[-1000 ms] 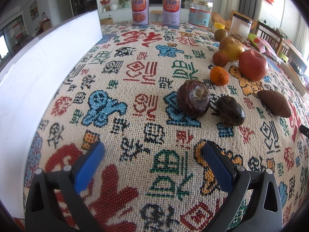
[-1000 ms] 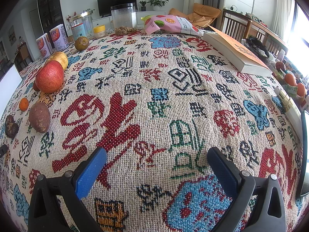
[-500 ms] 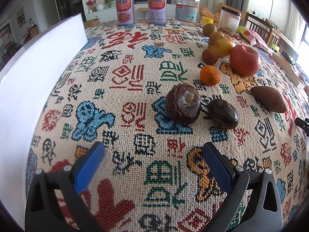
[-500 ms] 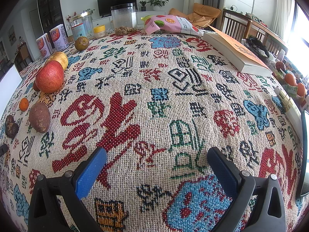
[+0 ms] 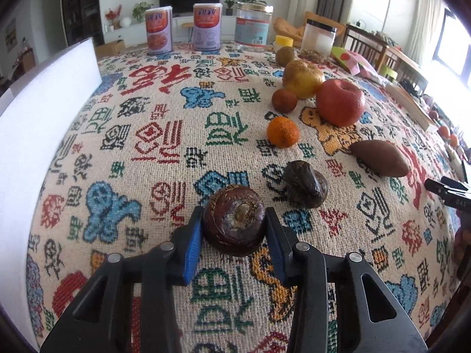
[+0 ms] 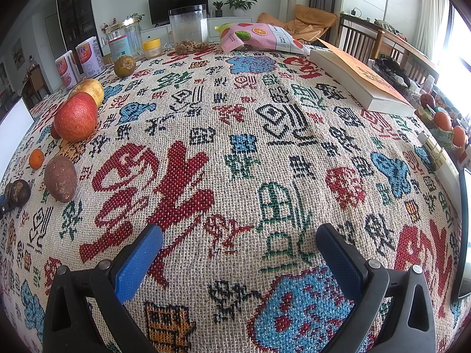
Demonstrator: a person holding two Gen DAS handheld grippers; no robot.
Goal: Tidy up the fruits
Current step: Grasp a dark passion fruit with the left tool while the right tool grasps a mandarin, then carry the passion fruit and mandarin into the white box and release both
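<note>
My left gripper (image 5: 234, 229) is shut on a round dark-brown fruit (image 5: 234, 220), its blue pads against both sides, low over the patterned tablecloth. Behind it lie a wrinkled dark fruit (image 5: 306, 184), a brown oval fruit (image 5: 379, 158), a small orange (image 5: 283, 132), a red apple (image 5: 340, 102), a small reddish fruit (image 5: 284, 100), a yellow pear (image 5: 301, 79) and a greenish-brown fruit (image 5: 286, 56). My right gripper (image 6: 238, 253) is open and empty over bare cloth. In the right wrist view the fruit row runs along the left: apple (image 6: 76, 117), brown oval fruit (image 6: 61, 179).
A white board (image 5: 38, 123) stands along the table's left side. Two cans (image 5: 159, 29), a glass jar (image 5: 251, 28) and a plastic canister (image 5: 318, 41) stand at the far edge. A book (image 6: 362, 79) and a pink snack bag (image 6: 259, 36) lie far right.
My left gripper moved forward to the round dark-brown fruit and closed on it. The right gripper has not moved.
</note>
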